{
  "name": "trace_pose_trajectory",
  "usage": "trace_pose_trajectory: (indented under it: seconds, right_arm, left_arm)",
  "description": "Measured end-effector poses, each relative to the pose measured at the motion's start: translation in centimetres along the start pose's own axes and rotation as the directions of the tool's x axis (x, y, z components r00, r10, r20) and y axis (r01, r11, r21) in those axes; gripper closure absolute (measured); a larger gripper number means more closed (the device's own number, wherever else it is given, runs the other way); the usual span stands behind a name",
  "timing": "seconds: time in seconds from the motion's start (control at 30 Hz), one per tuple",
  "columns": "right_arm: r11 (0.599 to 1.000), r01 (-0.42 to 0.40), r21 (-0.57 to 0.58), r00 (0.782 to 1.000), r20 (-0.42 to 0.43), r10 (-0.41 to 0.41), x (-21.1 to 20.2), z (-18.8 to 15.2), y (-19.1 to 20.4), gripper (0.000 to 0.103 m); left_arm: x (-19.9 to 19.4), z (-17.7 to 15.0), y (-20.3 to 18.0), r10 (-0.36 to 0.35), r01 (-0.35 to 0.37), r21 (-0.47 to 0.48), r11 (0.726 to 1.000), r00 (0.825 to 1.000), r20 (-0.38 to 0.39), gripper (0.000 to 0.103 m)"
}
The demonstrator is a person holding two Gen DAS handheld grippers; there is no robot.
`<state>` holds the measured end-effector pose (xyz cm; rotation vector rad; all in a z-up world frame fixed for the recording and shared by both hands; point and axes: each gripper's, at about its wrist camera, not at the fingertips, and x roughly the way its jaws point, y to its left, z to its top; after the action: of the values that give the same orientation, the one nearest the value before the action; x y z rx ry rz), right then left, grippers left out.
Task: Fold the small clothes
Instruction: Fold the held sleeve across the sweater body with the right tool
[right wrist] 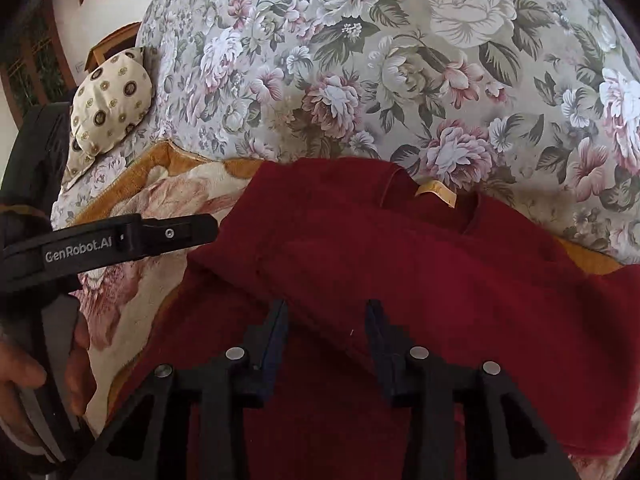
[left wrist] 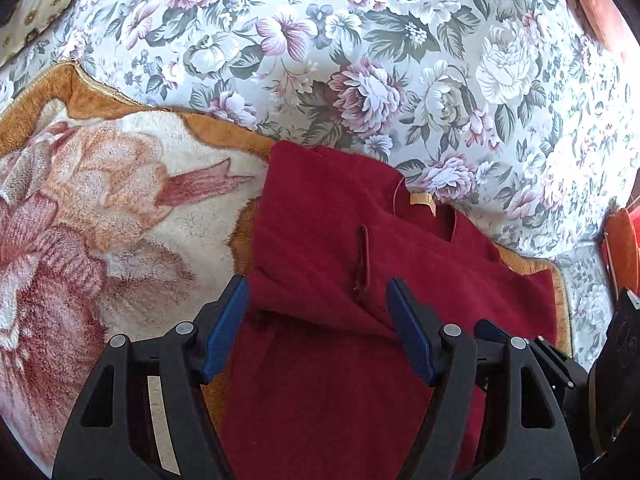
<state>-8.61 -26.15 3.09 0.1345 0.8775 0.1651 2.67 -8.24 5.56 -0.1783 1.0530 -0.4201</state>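
Observation:
A dark red garment (left wrist: 340,240) with a yellow neck label (left wrist: 421,200) lies partly folded on a fleecy flowered blanket (left wrist: 100,208). One side is turned over the middle, making a slanted fold. My left gripper (left wrist: 320,304) hovers over that fold, its blue pads (left wrist: 230,320) wide apart and clear of the cloth. In the right wrist view the same garment (right wrist: 440,272) fills the lower half. My right gripper (right wrist: 328,320) stands open just above the folded edge, pressing nothing. The left gripper's body (right wrist: 132,236) reaches in from the left, held by a hand (right wrist: 36,380).
The blanket rests on a bed with a floral sheet (left wrist: 400,60). A cream cushion with round motifs (right wrist: 108,96) sits at the bed's far left. Orange-red cloth (left wrist: 620,248) shows at the right edge. A wooden piece of furniture (right wrist: 112,46) stands beyond the bed.

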Motion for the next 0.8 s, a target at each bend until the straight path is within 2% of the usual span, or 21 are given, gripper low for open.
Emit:
trace_pose_trajectory:
  seconds: [0.13, 0.33, 0.53, 0.57, 0.63, 0.67, 0.7, 0.73, 0.8]
  right_arm:
    - [0.998, 0.010, 0.059, 1.000, 0.016, -0.011, -2.9, -0.1, -3.0, 0.065]
    - [0.984, 0.041, 0.171, 0.997, 0.064, -0.053, -7.4, -0.3, -7.9, 0.065]
    - [0.969, 0.061, 0.241, 0.990, 0.110, -0.090, -10.5, -1.2, -11.1, 0.065]
    - [0.965, 0.061, 0.253, 0.989, 0.113, -0.092, -10.7, -1.4, -11.6, 0.065]
    - [0.961, 0.069, 0.267, 0.988, 0.118, -0.104, -11.1, -1.8, -12.3, 0.065]
    - [0.959, 0.075, 0.274, 0.986, 0.121, -0.111, -11.2, -2.0, -12.5, 0.065]
    - [0.956, 0.077, 0.284, 0.986, 0.123, -0.116, -11.3, -2.1, -12.8, 0.065]
    - [0.952, 0.079, 0.296, 0.984, 0.128, -0.121, -11.5, -2.2, -13.1, 0.065]
    - [0.944, 0.086, 0.320, 0.980, 0.144, -0.138, -12.0, -2.3, -13.6, 0.065]
  left_arm:
    - [0.6, -0.2, -0.7, -0.044, 0.044, 0.006, 0.999, 0.999, -0.023, 0.032]
    - [2.7, 0.7, -3.1, -0.013, 0.015, 0.047, 0.999, 0.999, -0.043, 0.032]
    - [6.3, 0.9, -5.4, -0.016, 0.029, 0.090, 0.996, 0.990, -0.142, 0.032]
    - [6.4, 0.8, -5.9, -0.021, 0.036, 0.107, 0.994, 0.991, -0.135, 0.037]
    - [6.5, 0.5, -6.7, -0.031, 0.050, 0.135, 0.990, 0.990, -0.141, 0.054]
    - [6.8, 0.4, -6.9, -0.042, 0.064, 0.135, 0.989, 0.986, -0.163, 0.079]
    - [7.1, 0.4, -7.0, -0.059, 0.084, 0.124, 0.989, 0.980, -0.188, 0.089]
    - [7.0, 0.4, -7.0, -0.074, 0.097, 0.111, 0.989, 0.978, -0.195, 0.089]
    - [5.9, 0.8, -7.3, -0.088, 0.107, 0.128, 0.986, 0.985, -0.151, 0.090]
